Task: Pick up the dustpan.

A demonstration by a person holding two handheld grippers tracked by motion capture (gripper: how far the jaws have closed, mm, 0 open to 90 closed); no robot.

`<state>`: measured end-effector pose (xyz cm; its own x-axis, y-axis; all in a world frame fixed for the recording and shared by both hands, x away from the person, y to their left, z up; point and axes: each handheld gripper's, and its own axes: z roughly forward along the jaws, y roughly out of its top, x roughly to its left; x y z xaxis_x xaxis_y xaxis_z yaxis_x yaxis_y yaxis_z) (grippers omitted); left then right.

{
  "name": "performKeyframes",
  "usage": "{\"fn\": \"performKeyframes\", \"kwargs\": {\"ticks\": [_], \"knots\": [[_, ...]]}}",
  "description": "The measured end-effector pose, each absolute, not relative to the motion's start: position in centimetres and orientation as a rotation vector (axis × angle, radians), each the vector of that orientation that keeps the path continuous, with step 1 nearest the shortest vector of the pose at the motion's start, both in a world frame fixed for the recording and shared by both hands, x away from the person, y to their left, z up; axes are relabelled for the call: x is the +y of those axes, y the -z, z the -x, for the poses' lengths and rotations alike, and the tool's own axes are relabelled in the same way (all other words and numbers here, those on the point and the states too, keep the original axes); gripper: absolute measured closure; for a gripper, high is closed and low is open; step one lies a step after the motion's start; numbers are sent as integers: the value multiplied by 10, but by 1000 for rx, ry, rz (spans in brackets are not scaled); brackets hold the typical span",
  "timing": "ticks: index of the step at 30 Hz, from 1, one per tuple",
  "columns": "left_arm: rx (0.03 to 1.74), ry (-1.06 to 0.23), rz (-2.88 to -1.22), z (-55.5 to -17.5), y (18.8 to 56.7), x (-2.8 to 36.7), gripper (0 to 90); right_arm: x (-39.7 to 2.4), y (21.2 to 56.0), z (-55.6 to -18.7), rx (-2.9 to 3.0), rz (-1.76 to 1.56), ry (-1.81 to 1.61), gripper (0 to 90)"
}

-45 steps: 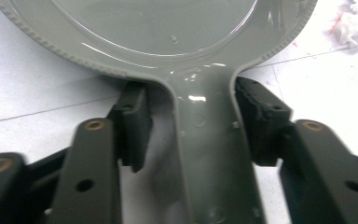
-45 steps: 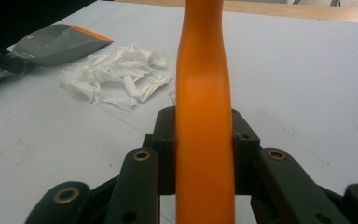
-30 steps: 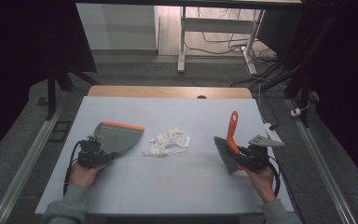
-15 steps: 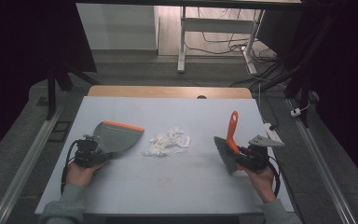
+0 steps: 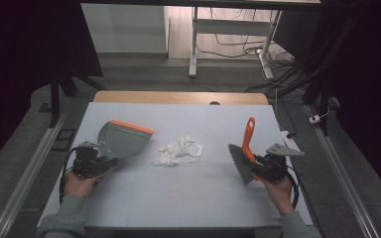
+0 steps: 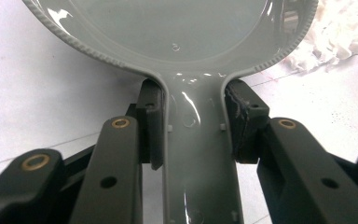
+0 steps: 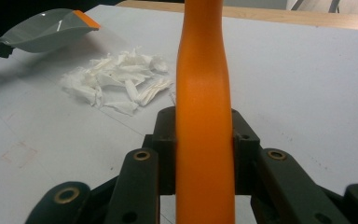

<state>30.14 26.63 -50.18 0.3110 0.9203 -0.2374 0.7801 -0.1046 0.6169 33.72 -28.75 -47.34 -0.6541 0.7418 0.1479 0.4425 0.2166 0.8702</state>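
Your left gripper (image 5: 95, 161) clamps the dustpan (image 5: 124, 139) by its handle at left of centre in the high view; your right gripper (image 5: 258, 166) clamps the brush (image 5: 244, 153) by its orange handle at right. The shredded paper (image 5: 177, 151) lies mid-frame on the table (image 5: 178, 198) between them, nothing blocking it. Since the earlier frames, nothing seems shifted, though they are small. No writing is legible
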Motion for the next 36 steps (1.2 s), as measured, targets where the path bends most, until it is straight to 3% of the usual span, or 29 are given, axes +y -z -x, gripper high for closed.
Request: {"fn": "performKeyframes", "kwargs": {"ticks": [36], "knots": [[1239, -298, -1960, -277, 475, 293, 624, -288, 471, -336, 2171, -1099, -1425, 704]]}}
